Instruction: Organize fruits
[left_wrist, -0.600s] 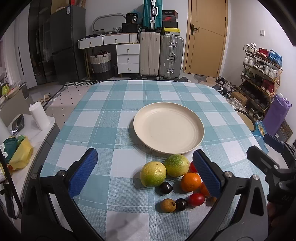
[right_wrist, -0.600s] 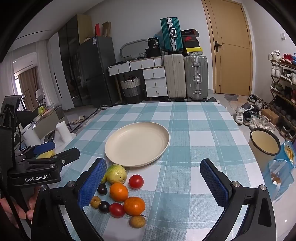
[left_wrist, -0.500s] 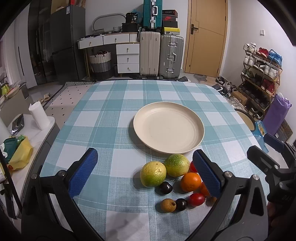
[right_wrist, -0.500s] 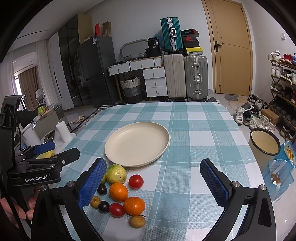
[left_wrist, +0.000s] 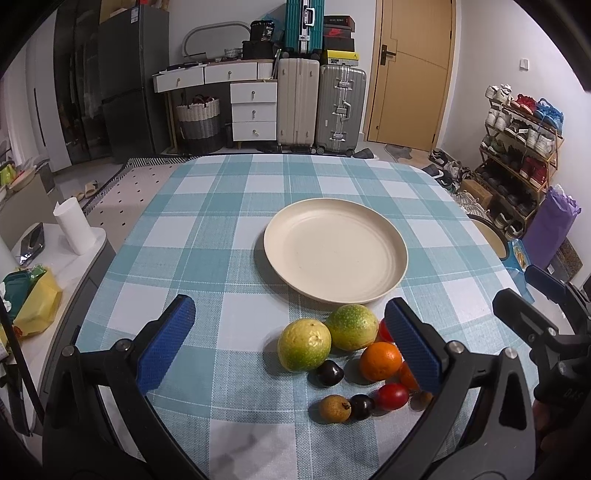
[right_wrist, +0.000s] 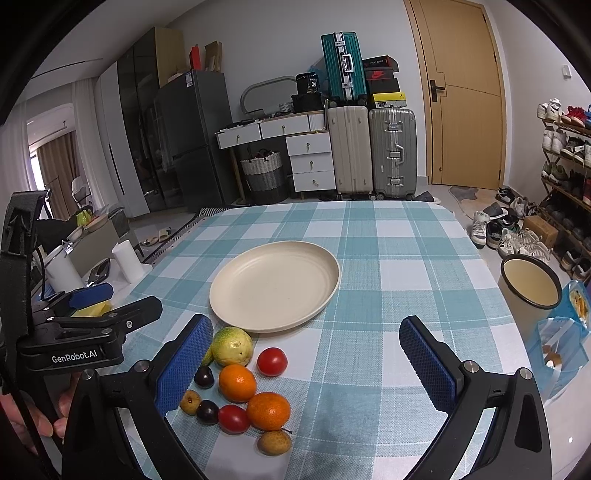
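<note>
**Nothing Moved; Plate Bare**

Saw no shift from the earlier frames: no fruit lifted, so sorting not begun. Held left gripper (left_wrist: 291, 347) and right gripper (right_wrist: 306, 362) spread wide, empty, hovering. Found fruits (right_wrist: 236, 382) clustered just in front of the plate (right_wrist: 275, 286), touching one another; judged crowding likely to hinder a clean pick.
</note>
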